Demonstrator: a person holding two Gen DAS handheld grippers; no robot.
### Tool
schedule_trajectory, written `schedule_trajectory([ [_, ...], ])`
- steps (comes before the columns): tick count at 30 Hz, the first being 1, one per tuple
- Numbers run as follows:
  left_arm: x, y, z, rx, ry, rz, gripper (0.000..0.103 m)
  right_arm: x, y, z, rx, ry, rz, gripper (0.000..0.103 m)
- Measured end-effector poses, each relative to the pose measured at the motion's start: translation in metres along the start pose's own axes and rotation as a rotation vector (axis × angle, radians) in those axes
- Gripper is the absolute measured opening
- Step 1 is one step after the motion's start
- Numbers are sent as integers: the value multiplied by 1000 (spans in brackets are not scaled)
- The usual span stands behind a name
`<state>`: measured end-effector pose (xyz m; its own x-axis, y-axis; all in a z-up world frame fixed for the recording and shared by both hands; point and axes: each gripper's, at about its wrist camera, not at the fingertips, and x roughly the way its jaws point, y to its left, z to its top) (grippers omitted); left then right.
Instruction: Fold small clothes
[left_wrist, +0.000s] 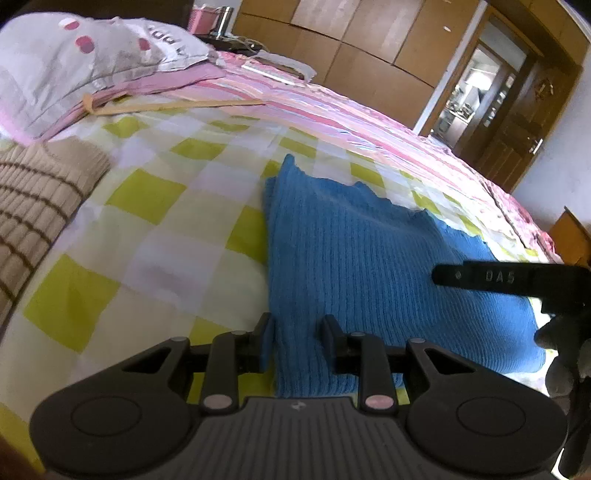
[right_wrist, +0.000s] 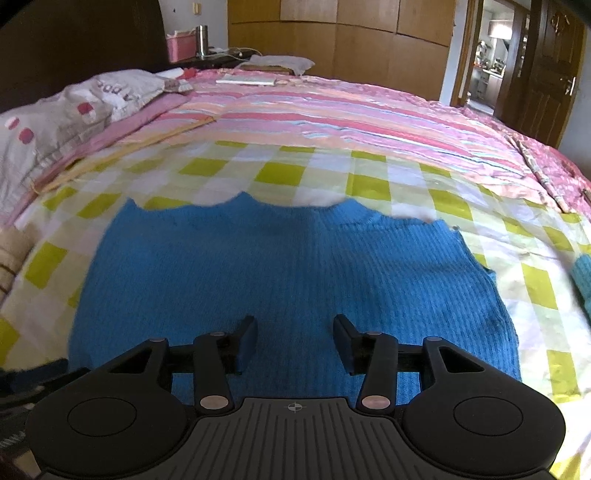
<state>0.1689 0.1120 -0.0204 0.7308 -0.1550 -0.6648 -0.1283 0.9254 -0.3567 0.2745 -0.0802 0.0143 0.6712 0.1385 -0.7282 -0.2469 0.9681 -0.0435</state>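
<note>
A blue ribbed knit sweater lies flat on the green-and-white checked sheet, its wavy far edge turned away from me. My left gripper stands open over the sweater's near left corner, and the garment's left edge runs between its fingers without being pinched. The right gripper is open too, low over the middle of the near hem, with only flat knit between its fingers. In the left wrist view one black finger of the right gripper reaches in from the right above the sweater.
A brown striped knit garment lies at the left. Behind it are a grey pillow and a thin wooden stick. The pink striped quilt covers the far bed. A teal cloth shows at the right edge.
</note>
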Motion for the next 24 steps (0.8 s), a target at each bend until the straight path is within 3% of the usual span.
schedule_trajectory([
  [10,-3,-1,-2,-20,9,-38,34,4,50,29,-52,24,125,48],
  [18,-2,-6,-6,-12,16,-50,36,28,94,52,-119,92,191,57],
  [24,-2,-4,-5,-31,17,-59,36,48,130,58,-216,143,187,64],
])
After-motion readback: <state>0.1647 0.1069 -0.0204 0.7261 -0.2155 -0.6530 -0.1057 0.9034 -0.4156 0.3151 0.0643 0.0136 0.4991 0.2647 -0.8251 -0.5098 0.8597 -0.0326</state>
